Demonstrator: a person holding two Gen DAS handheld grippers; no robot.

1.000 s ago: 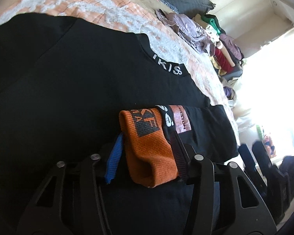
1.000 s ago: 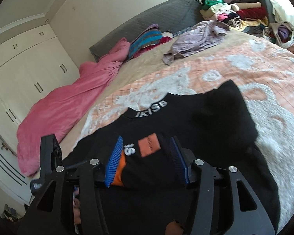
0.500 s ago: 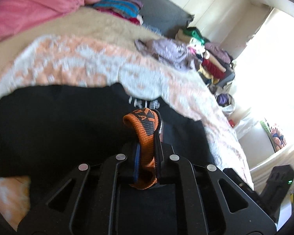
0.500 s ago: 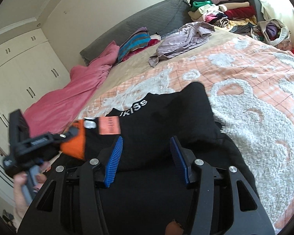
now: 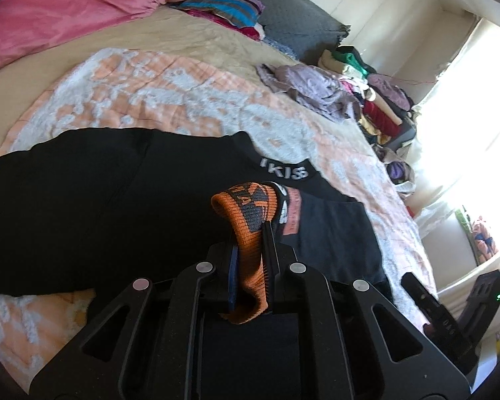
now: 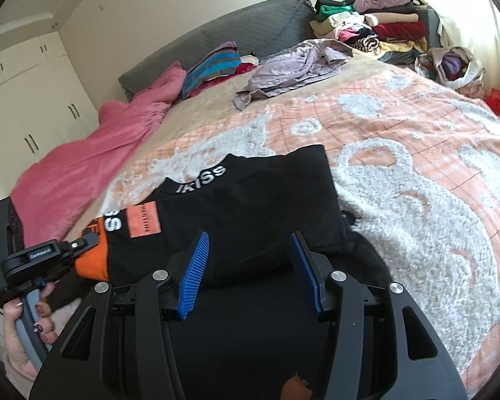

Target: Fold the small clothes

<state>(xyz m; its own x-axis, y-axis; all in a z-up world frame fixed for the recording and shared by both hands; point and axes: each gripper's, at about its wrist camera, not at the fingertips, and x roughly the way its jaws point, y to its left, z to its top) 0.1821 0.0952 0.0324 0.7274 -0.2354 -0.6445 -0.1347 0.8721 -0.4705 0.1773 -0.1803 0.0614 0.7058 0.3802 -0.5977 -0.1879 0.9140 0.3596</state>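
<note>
A black top (image 5: 116,200) (image 6: 256,206) with white collar lettering lies on the bed. Its sleeve ends in an orange cuff (image 5: 250,226) (image 6: 95,266). My left gripper (image 5: 250,250) is shut on that cuff and holds the sleeve lifted across the top's body. In the right wrist view the left gripper (image 6: 83,250) sits at the left, held by a person's hand (image 6: 20,343). My right gripper (image 6: 250,266) is open above the top's lower part, its blue pads (image 6: 195,276) apart with black cloth below them.
A pink blanket (image 6: 100,153) lies along the left of the bed. A lilac garment (image 6: 293,63) and a pile of folded clothes (image 6: 376,23) sit at the far side by a grey headboard (image 6: 243,30). White wardrobe doors (image 6: 33,100) stand to the left.
My left gripper closed on the orange cuff and carried the sleeve leftward across the top. The right gripper stayed open and moved little.
</note>
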